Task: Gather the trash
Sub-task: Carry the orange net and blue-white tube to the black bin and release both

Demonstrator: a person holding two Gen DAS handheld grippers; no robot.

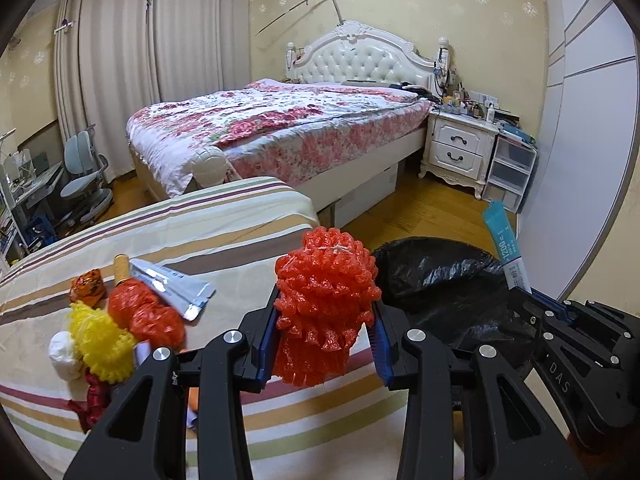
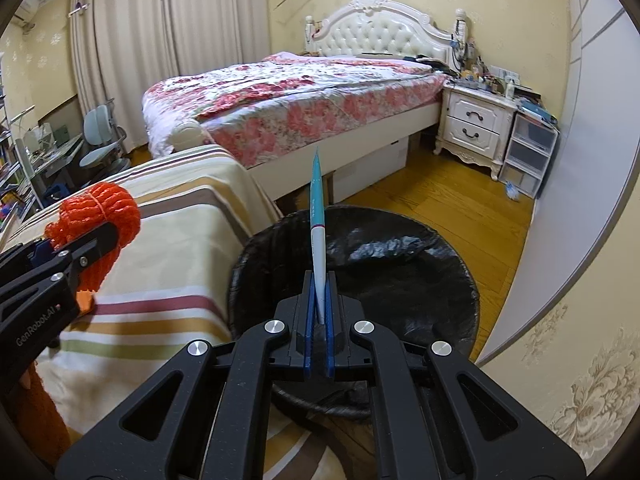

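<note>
My left gripper (image 1: 326,344) is shut on a red foam fruit net (image 1: 324,304), held above the edge of the striped cloth (image 1: 200,232); the red foam fruit net (image 2: 100,216) also shows at the left of the right wrist view. My right gripper (image 2: 319,300) is shut on a flat blue-and-white packet (image 2: 317,224), seen edge-on and standing up over the black-lined bin (image 2: 400,264). In the left wrist view the packet (image 1: 506,244) and the bin (image 1: 440,280) sit to the right. More trash lies on the cloth: a yellow foam net (image 1: 102,336), a red plastic bag (image 1: 148,316), a silver wrapper (image 1: 172,284).
A bed with a floral cover (image 1: 280,120) stands behind, a white nightstand (image 1: 460,148) and plastic drawers (image 1: 510,172) to its right. A grey wall panel (image 2: 580,160) runs along the right. Desk chair (image 1: 80,184) at far left. Wooden floor (image 2: 460,200) surrounds the bin.
</note>
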